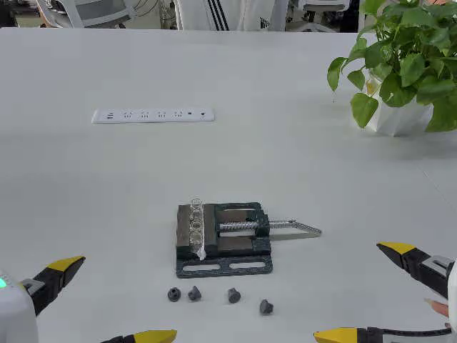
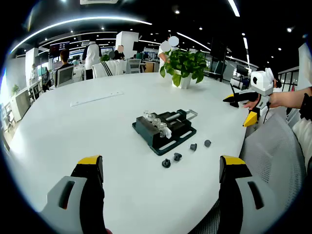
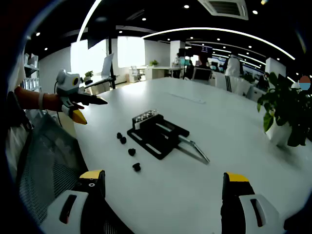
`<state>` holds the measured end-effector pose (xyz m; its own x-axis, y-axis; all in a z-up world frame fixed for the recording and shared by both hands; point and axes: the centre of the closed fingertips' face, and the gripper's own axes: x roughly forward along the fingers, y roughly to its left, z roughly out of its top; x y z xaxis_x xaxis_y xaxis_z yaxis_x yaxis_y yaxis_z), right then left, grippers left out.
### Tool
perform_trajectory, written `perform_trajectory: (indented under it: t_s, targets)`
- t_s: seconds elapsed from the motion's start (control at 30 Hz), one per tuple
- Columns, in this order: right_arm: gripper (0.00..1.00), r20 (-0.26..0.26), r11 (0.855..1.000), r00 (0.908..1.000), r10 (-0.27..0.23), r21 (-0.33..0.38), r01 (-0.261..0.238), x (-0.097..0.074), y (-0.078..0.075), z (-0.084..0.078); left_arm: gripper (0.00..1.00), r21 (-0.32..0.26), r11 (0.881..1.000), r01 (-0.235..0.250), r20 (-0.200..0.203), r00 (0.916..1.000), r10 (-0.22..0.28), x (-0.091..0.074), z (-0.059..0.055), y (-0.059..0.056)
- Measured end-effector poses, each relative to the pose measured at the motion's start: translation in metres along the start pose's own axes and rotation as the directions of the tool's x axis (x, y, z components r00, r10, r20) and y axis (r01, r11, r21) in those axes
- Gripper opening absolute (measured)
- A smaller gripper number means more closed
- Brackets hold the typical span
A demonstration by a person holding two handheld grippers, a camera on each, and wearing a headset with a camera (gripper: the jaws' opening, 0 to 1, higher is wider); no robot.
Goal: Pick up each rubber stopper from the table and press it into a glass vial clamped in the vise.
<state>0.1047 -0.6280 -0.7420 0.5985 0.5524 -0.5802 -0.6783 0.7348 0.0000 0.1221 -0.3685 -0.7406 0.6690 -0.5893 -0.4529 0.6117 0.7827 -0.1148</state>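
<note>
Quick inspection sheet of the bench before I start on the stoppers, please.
Surface: white table.
Job's things: vise holds a row of vials, none stoppered; four stoppers lie loose in front.
Clutter: power strip farther back, potted plant far right.
Grippers: left tongs open, empty; right tongs open, empty; both above the near edge.
Cables: nothing seen.
Surroundings: chairs beyond the table, office with people.

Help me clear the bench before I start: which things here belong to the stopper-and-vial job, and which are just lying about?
For the job:
four rubber stoppers
glass vials
vise

Just lying about:
power strip
potted plant
</note>
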Motion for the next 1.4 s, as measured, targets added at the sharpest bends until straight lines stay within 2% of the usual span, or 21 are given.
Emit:
perform_trajectory:
  t_s: [0.13, 0.3, 0.67, 0.87, 0.93, 1.2, 1.4]
  targets:
    - [0.99, -0.004, 1.000, 1.0000, 0.006, -0.004, -0.006, 0.001, 0.001, -0.001, 0.99, -0.003, 1.000, -0.001, 0.003, 1.0000, 0.001, 0.001, 0.001, 0.000]
    - [0.99, -0.017, 1.000, 0.9998, 0.010, -0.012, -0.010, 0.003, -0.002, -0.004, 0.99, 0.009, 1.000, 0.005, -0.014, 0.9999, -0.005, 0.004, 0.000, -0.002]
    - [0.99, -0.034, 1.000, 0.9994, 0.009, -0.015, -0.010, 0.003, -0.004, -0.009, 0.99, 0.014, 1.000, 0.004, -0.007, 1.0000, -0.004, 0.006, 0.005, 0.004]
    - [0.99, -0.039, 1.000, 0.9992, 0.013, -0.020, -0.014, 0.006, -0.003, -0.010, 0.99, 0.014, 1.000, -0.006, -0.006, 1.0000, 0.006, 0.004, 0.006, 0.011]
    - [0.99, -0.040, 1.000, 0.9991, 0.014, -0.018, -0.014, 0.007, -0.003, -0.012, 0.99, 0.016, 1.000, -0.006, -0.006, 1.0000, 0.006, 0.004, 0.006, 0.010]
    - [0.99, -0.090, 0.997, 0.9956, 0.024, -0.075, -0.031, 0.012, 0.000, -0.021, 0.99, 0.023, 1.000, -0.007, -0.017, 0.9998, 0.007, 0.002, 0.003, 0.011]
    - [0.99, -0.097, 0.996, 0.9949, 0.029, -0.084, -0.038, 0.012, 0.001, -0.022, 0.99, 0.019, 1.000, -0.005, -0.017, 0.9998, 0.006, 0.000, 0.002, 0.010]
